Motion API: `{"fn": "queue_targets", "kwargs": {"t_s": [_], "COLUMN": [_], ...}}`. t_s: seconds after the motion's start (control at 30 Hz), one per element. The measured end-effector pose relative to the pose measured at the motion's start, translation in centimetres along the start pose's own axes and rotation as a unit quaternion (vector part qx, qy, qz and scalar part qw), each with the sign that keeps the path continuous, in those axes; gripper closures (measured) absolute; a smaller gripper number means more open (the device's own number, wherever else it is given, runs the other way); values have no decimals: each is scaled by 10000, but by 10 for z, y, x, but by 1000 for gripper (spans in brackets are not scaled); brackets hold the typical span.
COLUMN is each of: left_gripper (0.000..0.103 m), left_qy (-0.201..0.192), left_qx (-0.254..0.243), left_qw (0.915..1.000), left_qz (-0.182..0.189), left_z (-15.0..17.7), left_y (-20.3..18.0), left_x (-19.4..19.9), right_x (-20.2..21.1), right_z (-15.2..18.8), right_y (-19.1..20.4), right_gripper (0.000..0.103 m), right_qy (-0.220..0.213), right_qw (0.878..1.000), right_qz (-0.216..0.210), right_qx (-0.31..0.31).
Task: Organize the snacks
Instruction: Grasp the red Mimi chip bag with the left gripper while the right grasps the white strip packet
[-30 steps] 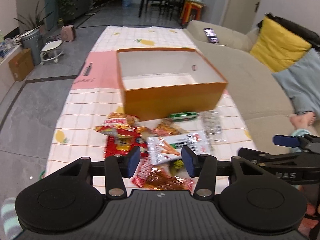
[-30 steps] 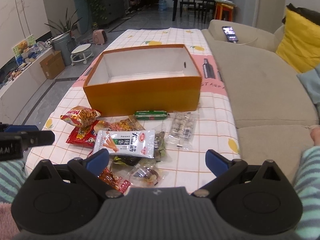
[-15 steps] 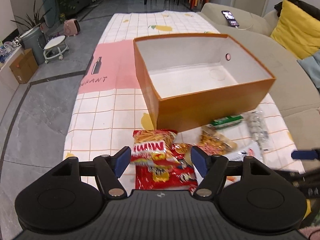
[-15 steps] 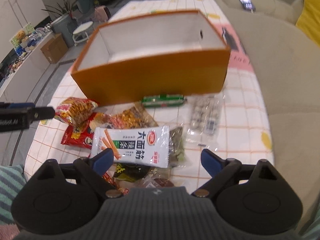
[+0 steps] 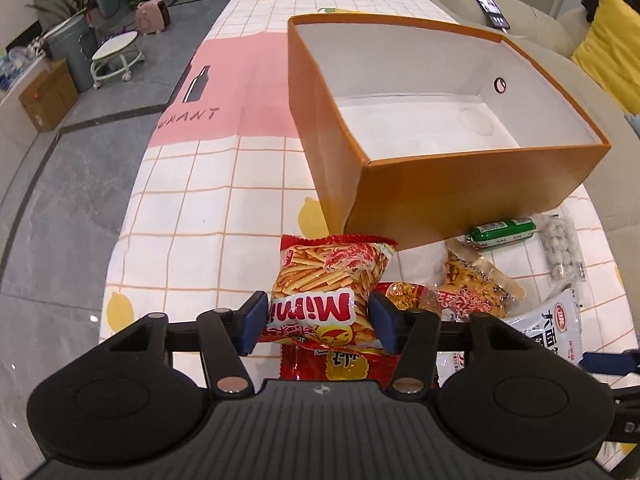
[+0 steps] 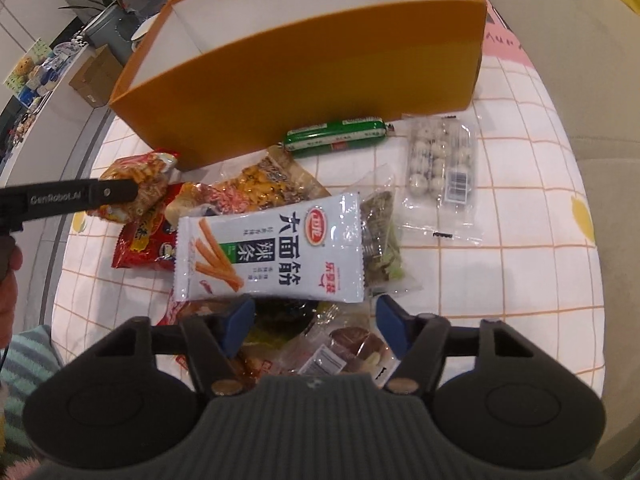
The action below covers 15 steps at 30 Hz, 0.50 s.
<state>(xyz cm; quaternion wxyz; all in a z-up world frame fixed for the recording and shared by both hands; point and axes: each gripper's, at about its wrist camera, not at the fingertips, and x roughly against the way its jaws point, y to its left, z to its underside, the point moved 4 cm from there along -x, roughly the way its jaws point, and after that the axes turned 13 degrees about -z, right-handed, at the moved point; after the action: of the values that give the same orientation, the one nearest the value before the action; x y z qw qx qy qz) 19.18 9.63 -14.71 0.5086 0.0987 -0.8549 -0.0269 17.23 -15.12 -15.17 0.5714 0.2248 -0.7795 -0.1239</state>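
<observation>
An empty orange box [image 5: 460, 192] with a white inside stands on the checked tablecloth; it also shows in the right wrist view [image 6: 304, 76]. A pile of snacks lies in front of it. My left gripper [image 5: 318, 322] is open, its blue pads on either side of a red Mimi chips bag [image 5: 328, 280], touching or nearly touching it. My right gripper [image 6: 316, 324] is open, just short of the white spicy-strip packet [image 6: 272, 248], over dark and clear packets. A green sausage [image 6: 336, 136] and a clear pack of white balls [image 6: 440, 160] lie near the box.
A beige sofa [image 5: 552, 40] with a yellow cushion runs along the right of the table, a phone [image 5: 490, 14] on it. The left gripper's arm [image 6: 68, 198] reaches in from the left in the right wrist view. The floor at left holds a stool and a cardboard box.
Both grippers have moved down and forward toward the snack pile. My left gripper has narrowed around the Mimi bag. My right gripper has narrowed and come close to the white packet.
</observation>
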Motion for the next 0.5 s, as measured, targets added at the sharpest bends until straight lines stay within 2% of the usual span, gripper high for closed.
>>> {"fn": "queue_targets", "kwargs": {"t_s": [0.03,0.1,0.13,0.2,0.33,0.43,0.5], "left_gripper": [45,47,48,48,48,48,48], "left_qy": [-14,-11,-2,27,47,221,323], "left_qx": [48,161,234,338,380,284,153], "left_qw": [10000,9999,9997,9990,9978,9971,9975], "left_qz": [1,39,104,298,545,668,603], "left_z": [1,3,4,10,23,33,39], "left_y": [1,2,2,0,-12,-25,-32], "left_x": [1,4,7,16,33,34,29], "right_x": [-2,-3,-2,2,6,3,2], "right_z": [0,-2,-4,-9,-19,-25,-26], "right_y": [-1,-3,-4,-4,-6,-7,-5], "right_gripper": [48,59,61,70,70,68,51], "right_qy": [33,-7,-51,-184,-428,-483,-515], "right_qw": [10000,9999,9999,9997,9989,9984,9978], "right_qz": [-15,31,19,1,32,-31,-146], "right_qx": [-45,-104,-118,-128,-167,-288,-387]}}
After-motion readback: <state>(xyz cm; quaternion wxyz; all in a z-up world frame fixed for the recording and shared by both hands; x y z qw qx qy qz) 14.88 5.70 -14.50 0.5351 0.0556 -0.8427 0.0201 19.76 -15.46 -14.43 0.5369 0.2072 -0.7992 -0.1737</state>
